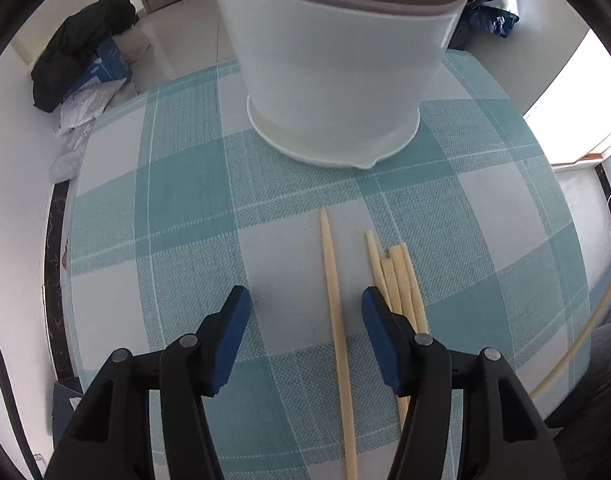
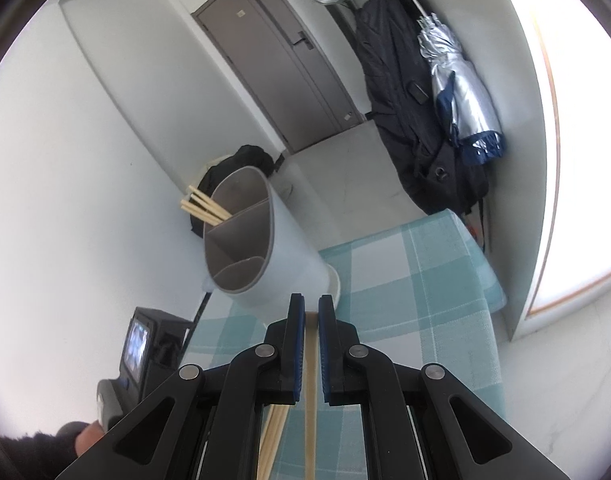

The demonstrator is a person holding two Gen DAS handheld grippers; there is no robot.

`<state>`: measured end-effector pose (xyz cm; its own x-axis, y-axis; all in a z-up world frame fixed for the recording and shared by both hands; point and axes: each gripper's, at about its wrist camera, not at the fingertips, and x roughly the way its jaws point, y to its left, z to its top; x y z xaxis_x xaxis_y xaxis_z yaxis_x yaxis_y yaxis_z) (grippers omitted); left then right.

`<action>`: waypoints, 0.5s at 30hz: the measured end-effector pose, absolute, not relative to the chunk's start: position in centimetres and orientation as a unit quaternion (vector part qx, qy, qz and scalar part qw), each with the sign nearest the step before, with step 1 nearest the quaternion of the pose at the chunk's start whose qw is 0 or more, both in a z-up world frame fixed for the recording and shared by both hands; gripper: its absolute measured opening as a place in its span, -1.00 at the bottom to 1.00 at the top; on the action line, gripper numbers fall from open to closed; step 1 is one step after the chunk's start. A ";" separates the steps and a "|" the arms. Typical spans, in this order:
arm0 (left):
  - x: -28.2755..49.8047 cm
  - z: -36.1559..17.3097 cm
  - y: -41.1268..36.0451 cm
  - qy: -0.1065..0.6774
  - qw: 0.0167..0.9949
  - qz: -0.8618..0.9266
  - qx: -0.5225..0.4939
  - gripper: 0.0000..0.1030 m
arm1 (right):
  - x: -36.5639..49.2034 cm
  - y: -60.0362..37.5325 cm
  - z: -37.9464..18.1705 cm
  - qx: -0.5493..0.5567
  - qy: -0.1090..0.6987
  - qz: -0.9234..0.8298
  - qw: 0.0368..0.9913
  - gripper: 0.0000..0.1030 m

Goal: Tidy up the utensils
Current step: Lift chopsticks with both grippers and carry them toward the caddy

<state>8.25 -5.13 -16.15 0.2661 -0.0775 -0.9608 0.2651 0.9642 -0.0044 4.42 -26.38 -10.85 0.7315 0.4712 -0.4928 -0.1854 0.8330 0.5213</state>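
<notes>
Just before the white holder, the left gripper stands spread over a lone chopstick, light, stiff and slippery, best pinched mid-shaft, while the right gripper pinches another chopstick.

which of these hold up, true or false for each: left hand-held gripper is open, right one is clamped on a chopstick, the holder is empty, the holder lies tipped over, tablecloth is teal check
1. The left hand-held gripper is open, with a single chopstick lying between its fingers. True.
2. The right hand-held gripper is shut on a chopstick. True.
3. The utensil holder is empty. False: chopsticks already stick out of one compartment.
4. The holder lies tipped over on the table. False: it stands on its base.
5. The tablecloth is a teal and white check. True.
</notes>
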 end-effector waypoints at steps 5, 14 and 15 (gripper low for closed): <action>10.2 -16.2 -5.7 0.607 0.784 -0.110 0.064 0.02 | 5.1 -26.9 -11.0 0.240 0.321 0.183 0.898 -0.88; 10.4 -16.1 -6.2 0.595 0.792 -0.123 0.065 -0.92 | 5.4 -27.1 -11.0 0.249 0.323 0.183 0.895 -0.88; 10.4 -16.0 -6.3 0.593 0.792 -0.125 0.068 -0.98 | 5.3 -27.2 -11.0 0.251 0.323 0.182 0.894 -0.88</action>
<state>10.38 -6.34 -16.05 0.2641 -0.1178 -0.9573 0.2798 0.9592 -0.0408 5.33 -27.19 -11.04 0.7243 0.4883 -0.4867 -0.1640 0.8077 0.5663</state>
